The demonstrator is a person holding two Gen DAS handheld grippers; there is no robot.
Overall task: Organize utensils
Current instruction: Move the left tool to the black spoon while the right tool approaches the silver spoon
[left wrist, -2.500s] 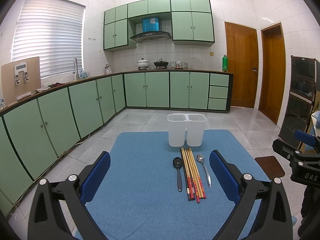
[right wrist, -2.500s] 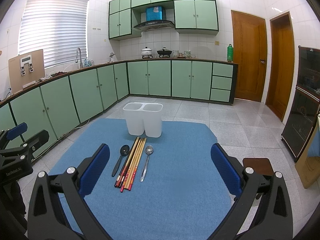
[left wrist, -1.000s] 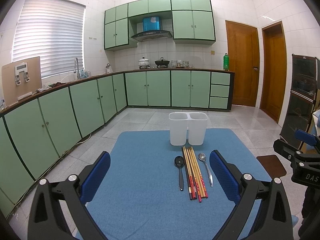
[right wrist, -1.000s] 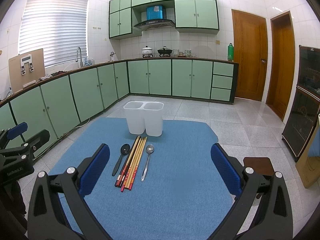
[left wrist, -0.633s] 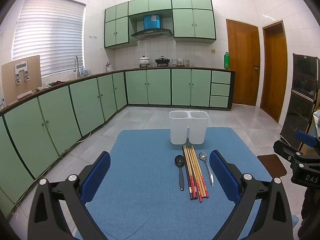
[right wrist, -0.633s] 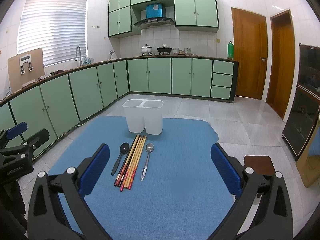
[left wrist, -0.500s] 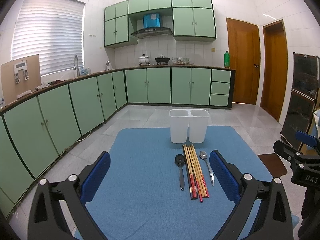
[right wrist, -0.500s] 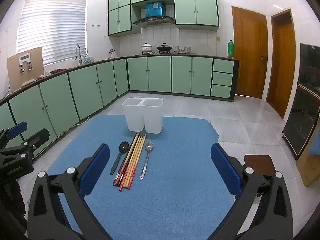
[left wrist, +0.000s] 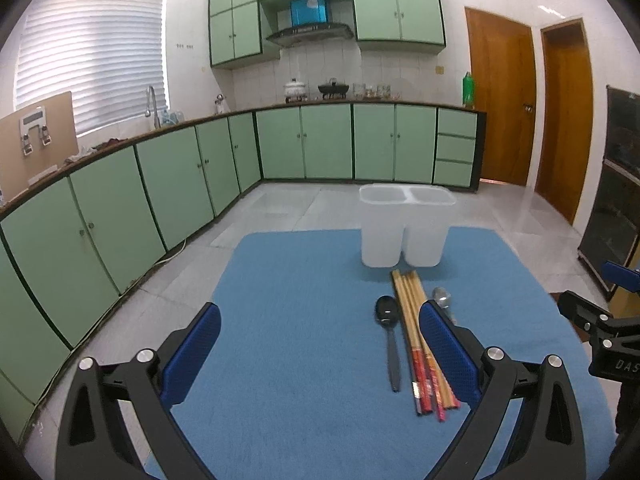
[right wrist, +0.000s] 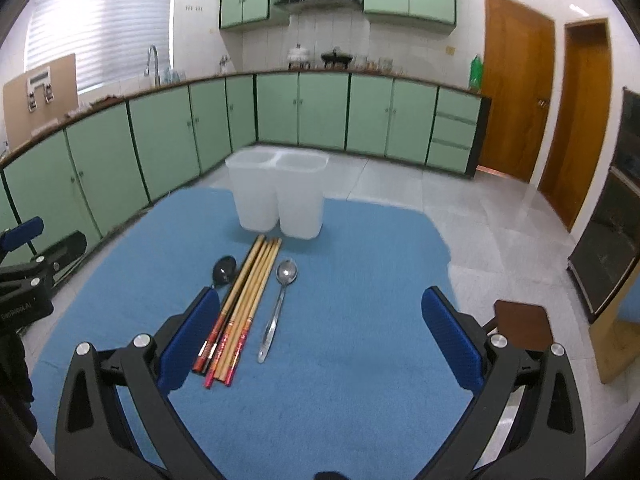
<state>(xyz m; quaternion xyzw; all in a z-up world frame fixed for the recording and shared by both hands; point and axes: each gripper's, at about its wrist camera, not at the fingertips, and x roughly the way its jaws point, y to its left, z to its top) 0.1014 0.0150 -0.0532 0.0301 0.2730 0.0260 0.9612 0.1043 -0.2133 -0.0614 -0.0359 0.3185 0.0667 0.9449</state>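
Observation:
A white two-compartment holder (left wrist: pixel 406 232) (right wrist: pixel 278 196) stands upright at the far side of the blue table cover (left wrist: pixel 300 340) (right wrist: pixel 360 320). In front of it lie a black spoon (left wrist: pixel 389 334) (right wrist: pixel 224 270), a bundle of several wooden chopsticks with red ends (left wrist: pixel 418 336) (right wrist: pixel 244 304) and a metal spoon (right wrist: pixel 278 304) (left wrist: pixel 441 298). My left gripper (left wrist: pixel 320 350) is open, the utensils by its right finger. My right gripper (right wrist: pixel 320 334) is open, the chopsticks and metal spoon between its fingers, farther ahead.
Green kitchen cabinets (left wrist: pixel 160 184) run along the left and back walls, with two wooden doors (left wrist: pixel 528 108) at the right. A brown stool (right wrist: pixel 524 326) stands beside the table's right edge. The other gripper shows at each view's side.
Both grippers have moved forward and lower toward the utensils, which now look closer. Both stay open, and nothing on the table has moved.

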